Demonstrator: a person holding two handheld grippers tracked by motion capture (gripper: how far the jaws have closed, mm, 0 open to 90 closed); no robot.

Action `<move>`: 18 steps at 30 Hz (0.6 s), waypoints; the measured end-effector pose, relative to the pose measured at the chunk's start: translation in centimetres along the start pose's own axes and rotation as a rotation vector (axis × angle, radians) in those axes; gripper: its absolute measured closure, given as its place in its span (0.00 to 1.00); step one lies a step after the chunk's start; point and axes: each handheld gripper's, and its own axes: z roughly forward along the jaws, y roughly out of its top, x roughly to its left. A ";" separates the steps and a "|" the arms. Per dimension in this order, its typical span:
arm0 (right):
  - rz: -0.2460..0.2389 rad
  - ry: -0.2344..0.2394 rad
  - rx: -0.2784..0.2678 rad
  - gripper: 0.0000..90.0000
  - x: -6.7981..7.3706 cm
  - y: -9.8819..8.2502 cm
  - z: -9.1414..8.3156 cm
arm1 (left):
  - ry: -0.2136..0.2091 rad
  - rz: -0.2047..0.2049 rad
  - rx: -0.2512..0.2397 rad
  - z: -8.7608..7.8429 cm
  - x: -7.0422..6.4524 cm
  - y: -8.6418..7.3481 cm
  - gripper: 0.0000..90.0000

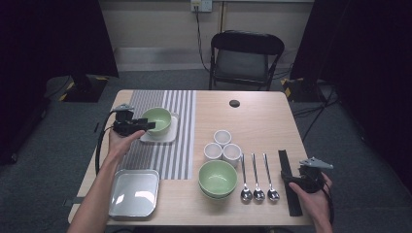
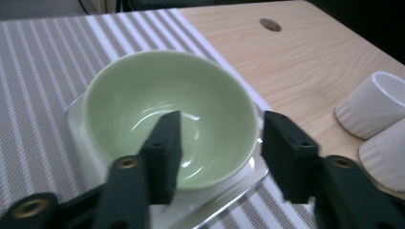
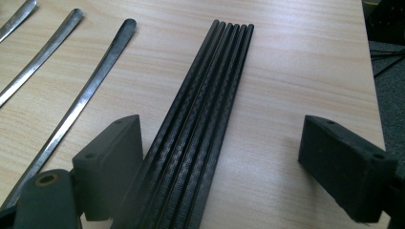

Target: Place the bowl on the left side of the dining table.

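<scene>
A pale green bowl [image 1: 157,120], glossy and empty, sits upright on a small white square plate [image 1: 165,135] at the far end of a grey-and-white striped mat [image 1: 167,141] on the left half of a light wooden table [image 1: 262,116]. The left gripper [image 1: 148,124], held in the person's left hand [image 1: 121,141], reaches in from the near left with its jaws partly apart across the bowl's near rim: in the left gripper view one jaw hangs inside the bowl [image 2: 167,119] and the other stands outside its wall above the plate's corner [image 2: 224,200], and neither pad presses on the rim. Nearer the person on that side lies an empty square metal tray [image 1: 134,192]. Toward the middle, three small white cups [image 1: 222,145] stand in a cluster, with a stack of green bowls [image 1: 217,178] just in front of them. Right of these, three metal spoons [image 1: 257,179] lie side by side, handles pointing away. At the right edge, a bundle of black chopsticks [image 1: 287,182] lies lengthwise; the right gripper [image 1: 285,178], in the person's right hand [image 1: 311,199], rests low over its near end with jaws spread wide, the chopsticks [image 3: 200,119] running just beside one jaw and clear of the other, gripped by neither
</scene>
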 end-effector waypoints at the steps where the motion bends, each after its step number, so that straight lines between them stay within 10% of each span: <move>1: 0.001 0.000 0.000 0.16 0.0 0.0 0.0 | 0.019 -0.004 -0.014 -0.3 0.2 -0.2 0.47; 12: 0.001 -0.001 0.000 0.16 0.0 0.0 0.0 | 0.016 -0.040 0.063 0.8 1.0 -1.7 0.22; 18: 0.001 -0.001 0.000 0.16 0.0 0.0 0.0 | 0.051 -0.030 0.059 0.8 0.8 -1.5 0.31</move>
